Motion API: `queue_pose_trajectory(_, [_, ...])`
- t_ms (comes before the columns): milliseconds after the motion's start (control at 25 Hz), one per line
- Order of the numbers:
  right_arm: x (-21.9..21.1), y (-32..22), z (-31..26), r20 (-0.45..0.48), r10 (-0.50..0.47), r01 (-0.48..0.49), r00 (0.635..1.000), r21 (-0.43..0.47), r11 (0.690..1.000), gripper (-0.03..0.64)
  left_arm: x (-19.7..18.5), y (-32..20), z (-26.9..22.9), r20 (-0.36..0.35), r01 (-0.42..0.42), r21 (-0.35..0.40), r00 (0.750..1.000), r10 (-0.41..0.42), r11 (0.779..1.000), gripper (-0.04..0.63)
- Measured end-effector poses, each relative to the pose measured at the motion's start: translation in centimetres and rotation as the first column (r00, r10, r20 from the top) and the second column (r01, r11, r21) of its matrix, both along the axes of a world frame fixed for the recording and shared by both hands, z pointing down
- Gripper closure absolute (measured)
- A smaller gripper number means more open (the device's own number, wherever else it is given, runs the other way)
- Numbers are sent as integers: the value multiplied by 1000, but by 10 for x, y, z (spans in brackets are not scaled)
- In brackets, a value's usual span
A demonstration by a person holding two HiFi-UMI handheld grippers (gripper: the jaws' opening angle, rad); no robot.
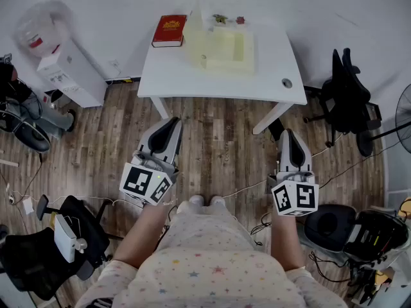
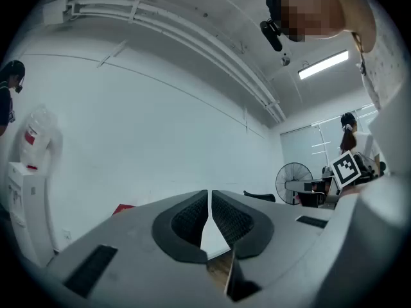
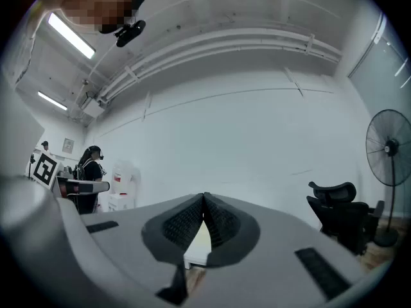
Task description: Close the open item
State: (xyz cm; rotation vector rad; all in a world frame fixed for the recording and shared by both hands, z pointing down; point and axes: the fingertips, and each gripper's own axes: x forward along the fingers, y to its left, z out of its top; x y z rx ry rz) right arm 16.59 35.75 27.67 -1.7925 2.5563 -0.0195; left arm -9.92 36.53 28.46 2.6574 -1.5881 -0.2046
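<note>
Wood-plank floor [image 1: 225,140] spreads under everything, and a white table [image 1: 276,76] stands well ahead of both pairs of jaws. A black office chair [image 1: 347,95] sits ahead and to the right of the right gripper [image 1: 290,136], whose jaws are pressed together on nothing. The left gripper [image 1: 171,126] points level too, its jaws closed to a thin slit with nothing between them. The pale yellow container [image 1: 221,50] lies open on the table, ahead and between the two grippers. A red book [image 1: 169,30] lies on the table ahead of the left jaws.
</note>
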Motion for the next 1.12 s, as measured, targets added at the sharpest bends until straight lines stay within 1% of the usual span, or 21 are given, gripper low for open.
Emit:
queue_pose_trajectory(200, [11, 6, -4, 4, -12, 12, 1000, -3, 1000, 617, 14, 4, -2, 27, 22, 5, 999, -22, 1000, 568])
queue_pose_trajectory(320, [19, 5, -2, 38, -48, 49, 998, -10, 999, 617, 20, 4, 0, 37, 57, 5, 998, -57, 998, 567])
queue_pose_trajectory(400, [26, 2, -4, 69, -60, 61, 996, -8, 998, 617, 23, 4, -2, 21, 76, 12, 997, -76, 997, 566])
queue_pose_trajectory(520, [36, -5, -7, 81, -64, 64, 995, 6, 998, 610, 24, 7, -9, -2, 113, 29, 994, -113, 993, 566])
queue_pose_trajectory(560, [37, -8, -7, 85, -72, 72, 994, 4, 997, 591, 25, 8, -10, 4, 127, 34, 992, -127, 991, 565])
queue_pose_trajectory(600, [38, -12, -6, 93, -84, 84, 992, -3, 996, 550, 26, 7, -11, 13, 140, 36, 990, -140, 990, 550])
queue_pose_trajectory(640, [38, -16, -4, 102, -95, 97, 990, -13, 995, 511, 27, 5, -10, 21, 150, 33, 988, -151, 988, 486])
queue_pose_trajectory(680, [38, -20, -1, 110, -106, 109, 988, -23, 994, 481, 27, 1, -8, 29, 159, 26, 987, -159, 987, 407])
queue_pose_trajectory(720, [37, -25, 1, 112, -114, 118, 987, -34, 992, 450, 27, -3, -5, 35, 166, 16, 985, -166, 986, 367])
queue_pose_trajectory(800, [32, -36, 7, 105, -125, 131, 987, -52, 990, 402, 23, -12, 1, 43, 179, 2, 983, -179, 984, 349])
queue_pose_trajectory(920, [24, -57, 13, 105, -143, 150, 984, -63, 987, 363, 15, -32, 8, 54, 199, -3, 979, -199, 980, 342])
queue_pose_trajectory(1120, [7, -109, 22, 100, -146, 154, 984, -75, 985, 353, -3, -88, 19, 58, 201, -9, 978, -200, 980, 342])
